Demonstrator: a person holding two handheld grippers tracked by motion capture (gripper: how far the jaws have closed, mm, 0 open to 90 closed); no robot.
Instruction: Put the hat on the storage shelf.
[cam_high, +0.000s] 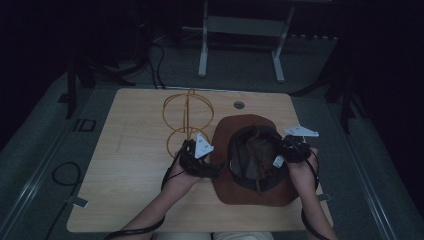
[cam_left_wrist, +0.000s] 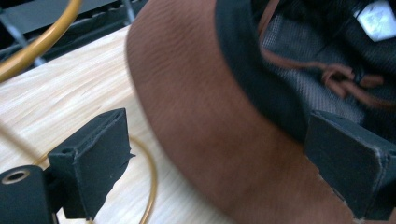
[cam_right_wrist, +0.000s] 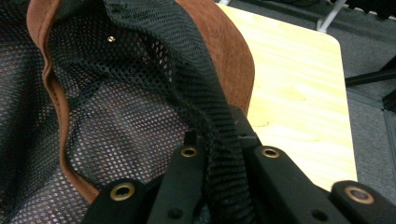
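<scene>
Hat (cam_high: 250, 185) upside down, centre-right on table (cam_high: 130, 150), brim wedged between open left jaws.

Right gripper (cam_high: 287, 152) clamped on black mesh sweatband (cam_right_wrist: 205, 102) at right rim; left gripper (cam_high: 212, 170) wide open at left edge, brim (cam_left_wrist: 196, 116) lying across gap, wire stand (cam_high: 187, 117) just left.

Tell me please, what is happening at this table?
A person works on a brown hat that lies upside down on the table. The right gripper is shut on the hat's black inner band at the crown's edge. The left gripper is open, its jaws on either side of the hat's brim without pressing it. A yellow wire stand is on the table just behind the left gripper.
</scene>
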